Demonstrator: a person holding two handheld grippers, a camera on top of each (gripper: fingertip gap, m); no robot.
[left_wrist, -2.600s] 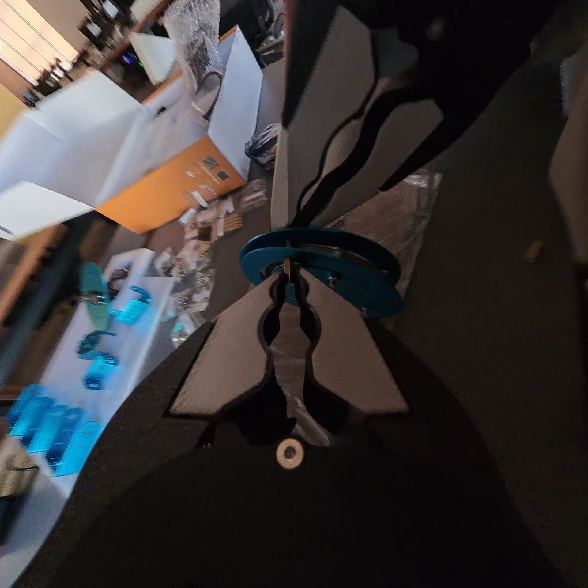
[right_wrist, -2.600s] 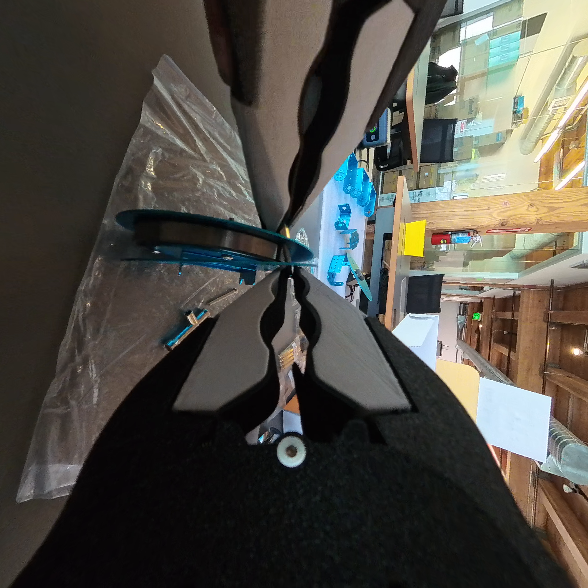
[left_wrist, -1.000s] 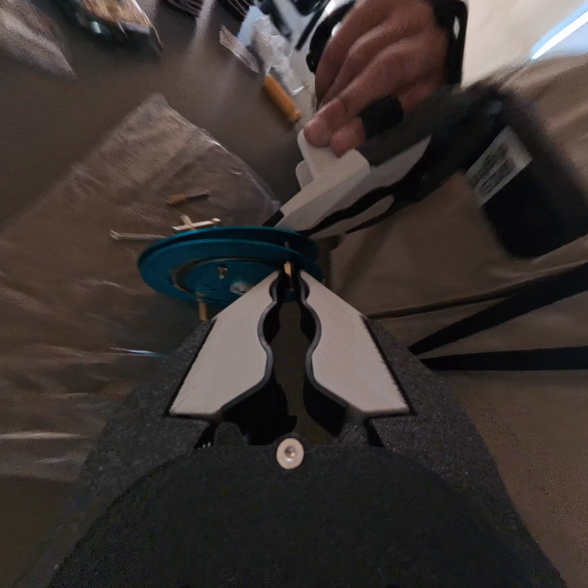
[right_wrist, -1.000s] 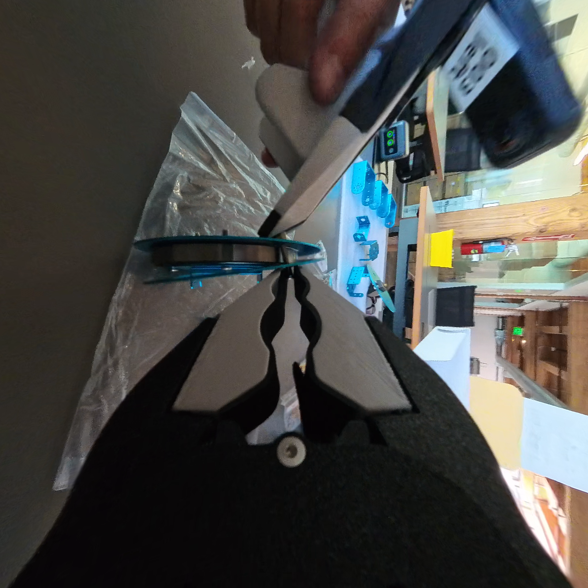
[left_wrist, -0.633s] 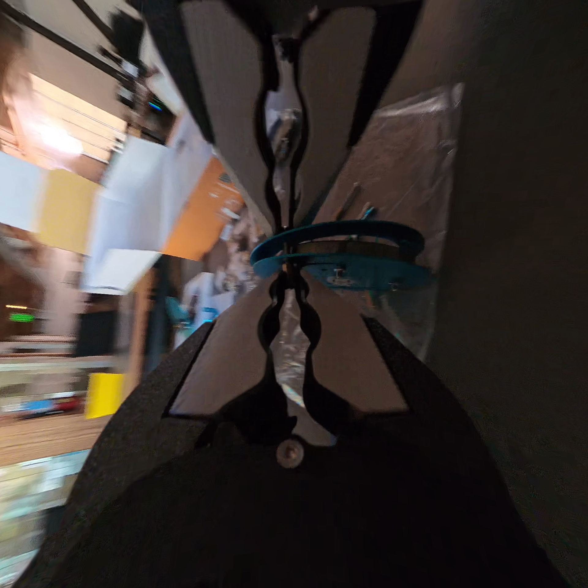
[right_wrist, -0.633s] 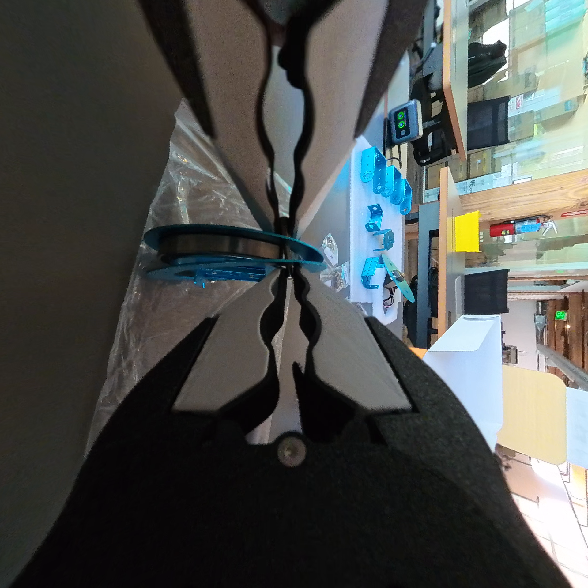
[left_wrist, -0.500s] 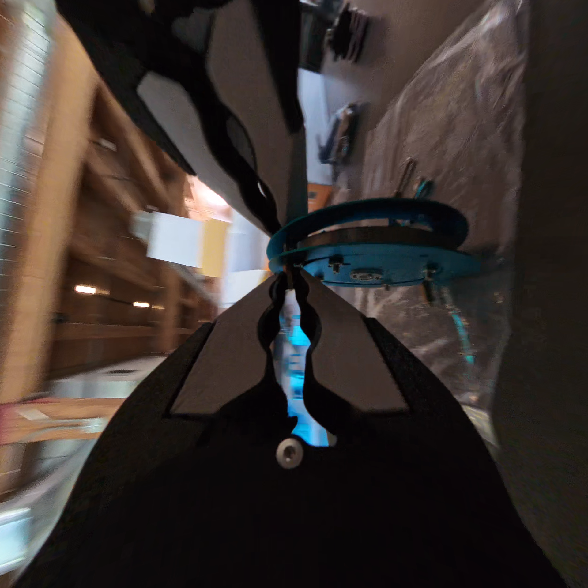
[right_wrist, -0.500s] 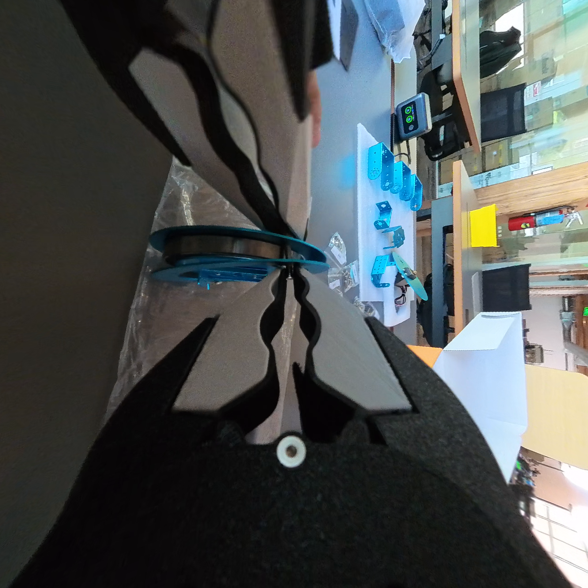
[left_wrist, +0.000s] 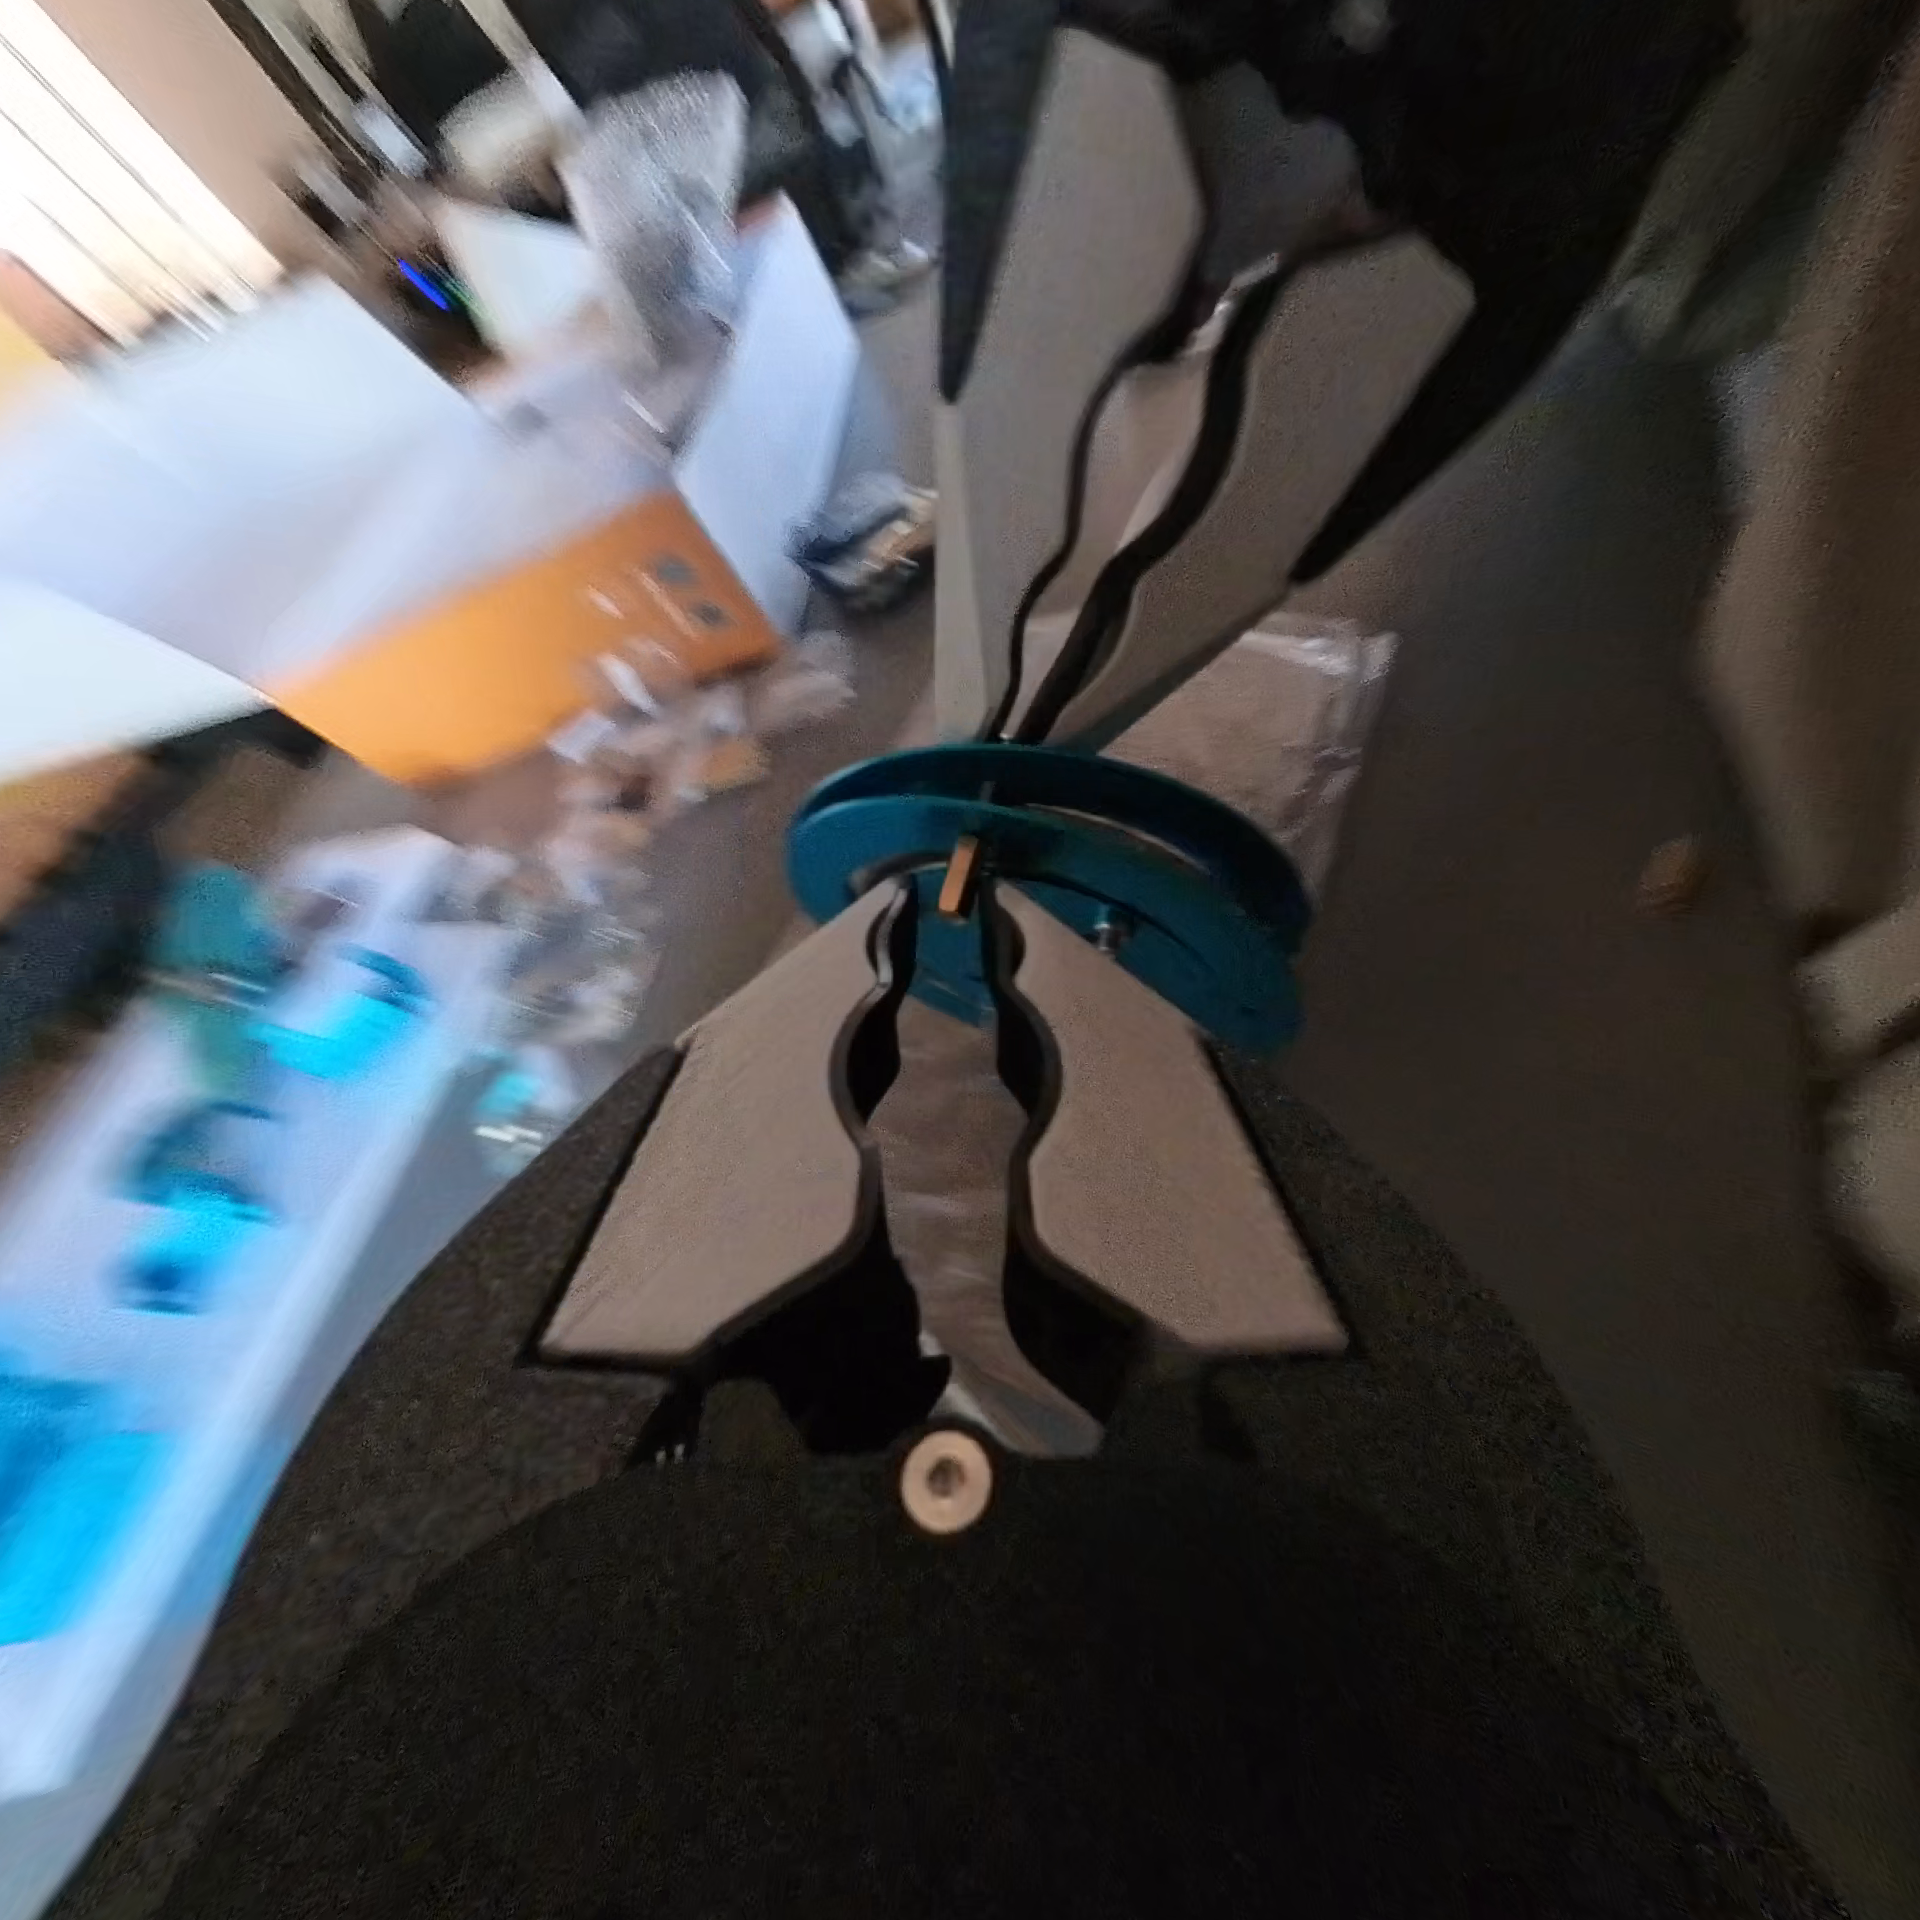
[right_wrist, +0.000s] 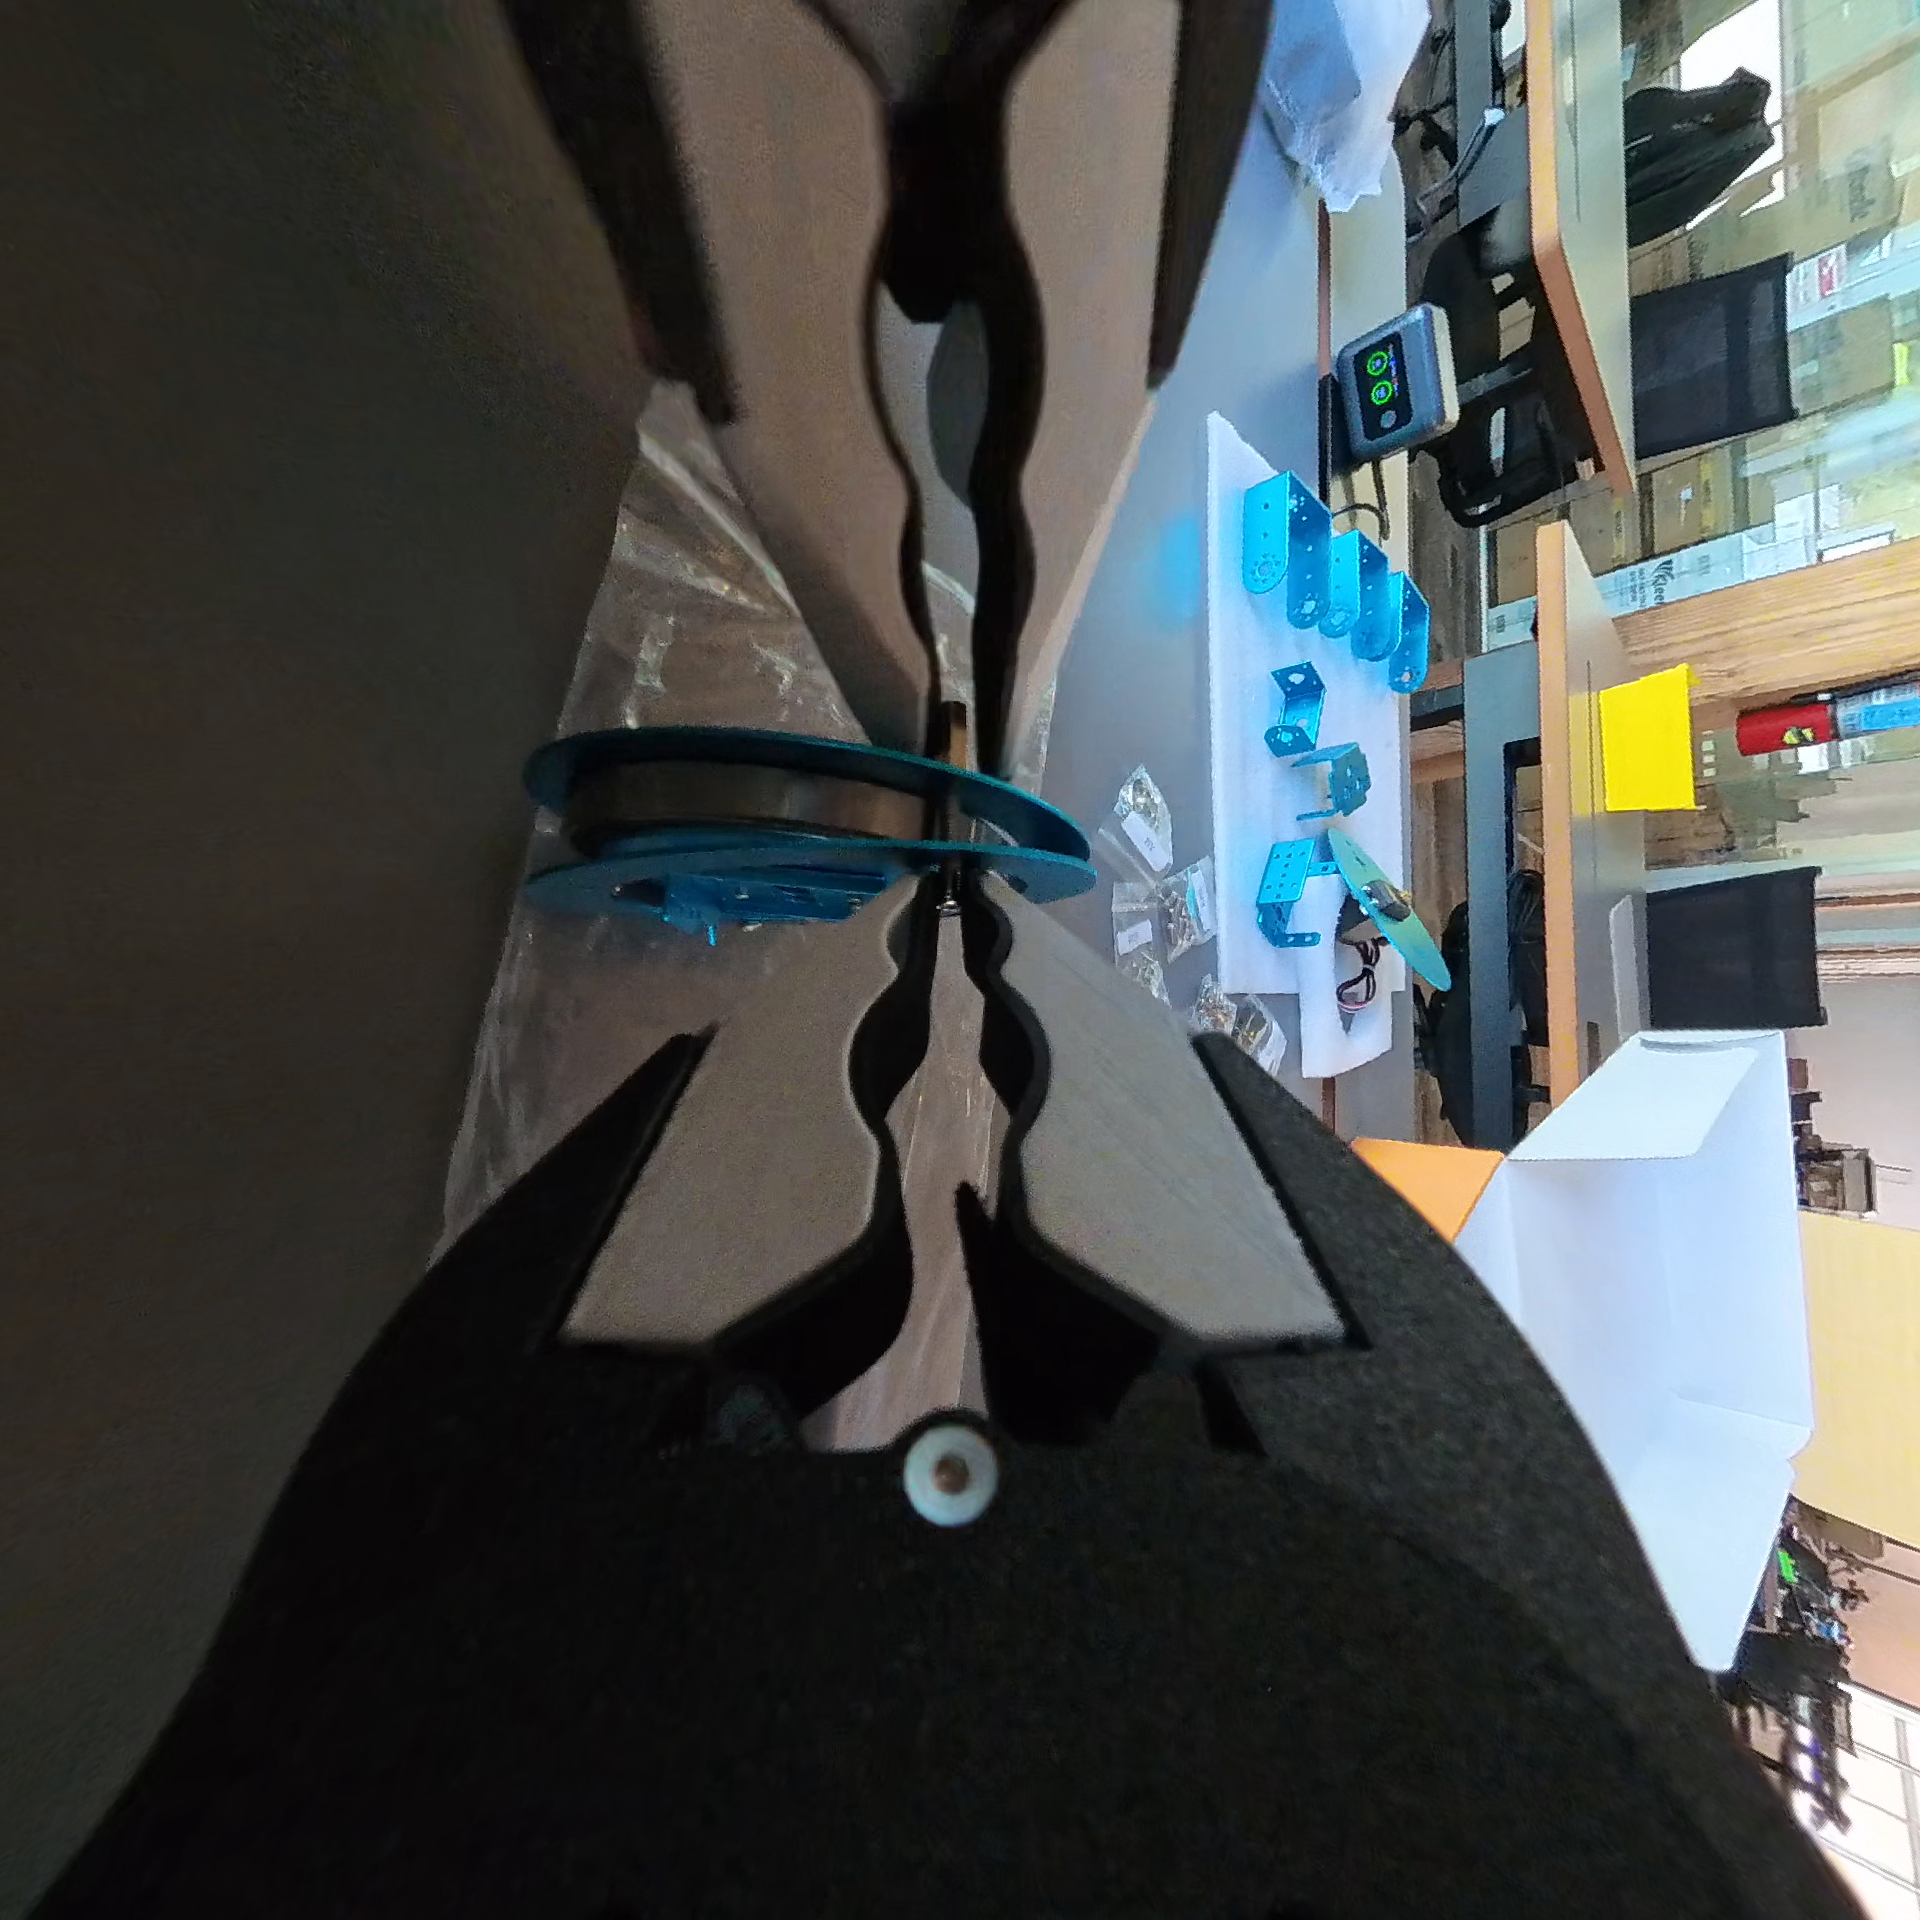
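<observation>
My two wrist cameras face each other at close range, sharing the blue disc assembly (left_wrist: 1049, 883) (right_wrist: 800, 821).

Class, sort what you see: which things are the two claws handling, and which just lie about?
In hand: left claw, right claw, blue disc assembly gripped by both.
Lying about: clear plastic bag, blue brackets, white foam sheet, white box.

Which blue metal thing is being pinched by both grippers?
The round blue double-disc assembly, clamped between both grippers; the small blue brackets lie untouched on the white foam sheet.
</observation>
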